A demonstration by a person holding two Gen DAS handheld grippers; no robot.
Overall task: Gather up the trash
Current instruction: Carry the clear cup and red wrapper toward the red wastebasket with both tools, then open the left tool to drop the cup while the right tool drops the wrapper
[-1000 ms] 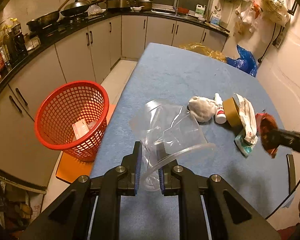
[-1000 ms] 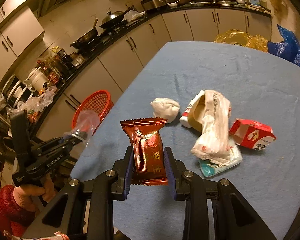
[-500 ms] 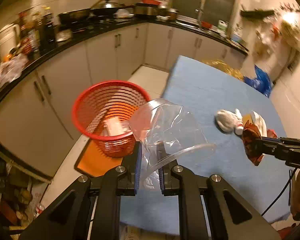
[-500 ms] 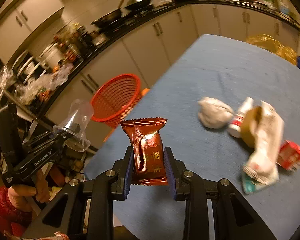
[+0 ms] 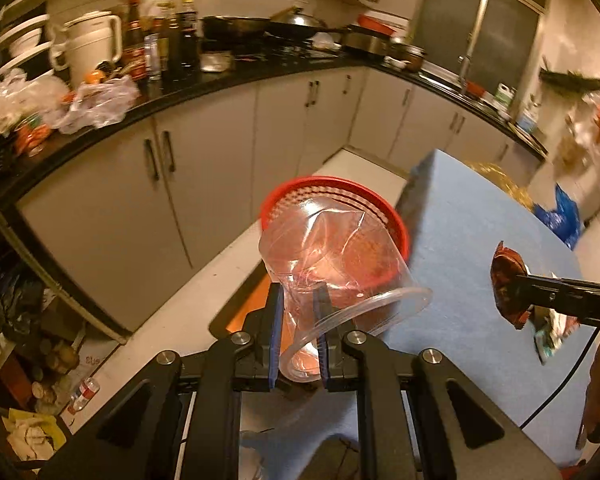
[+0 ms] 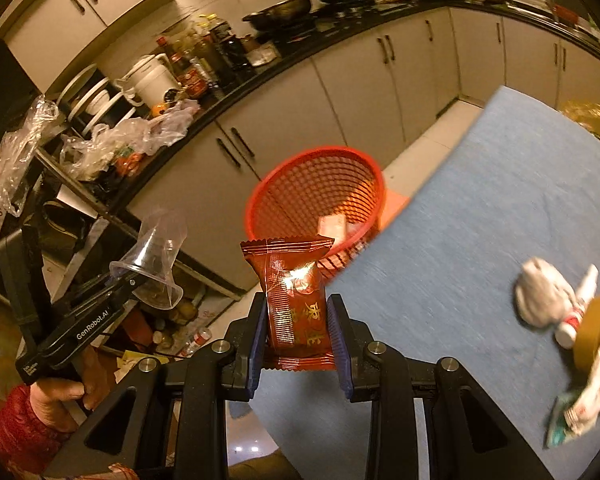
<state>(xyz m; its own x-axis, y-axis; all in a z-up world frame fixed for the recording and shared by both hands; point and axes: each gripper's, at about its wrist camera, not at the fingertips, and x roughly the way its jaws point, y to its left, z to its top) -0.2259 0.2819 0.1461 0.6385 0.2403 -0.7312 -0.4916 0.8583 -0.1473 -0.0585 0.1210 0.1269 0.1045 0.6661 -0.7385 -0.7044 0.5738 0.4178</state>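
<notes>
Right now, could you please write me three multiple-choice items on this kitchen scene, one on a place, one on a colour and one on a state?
1. Where does the mesh basket stand?
A. On the blue table
B. On the floor beside the table
C. On the black counter

2. What colour is the snack packet in the right gripper?
A. Red
B. Green
C. White

3. What is the state of the left gripper?
A. Open and empty
B. Shut on a tape roll
C. Shut on the clear plastic cup

Answers:
1. B, as the right wrist view shows the basket below the blue table edge, in front of the cabinets.
2. A, as the wrapper is red with gold print.
3. C, as its pads pinch the cup's wall near the rim.
</notes>
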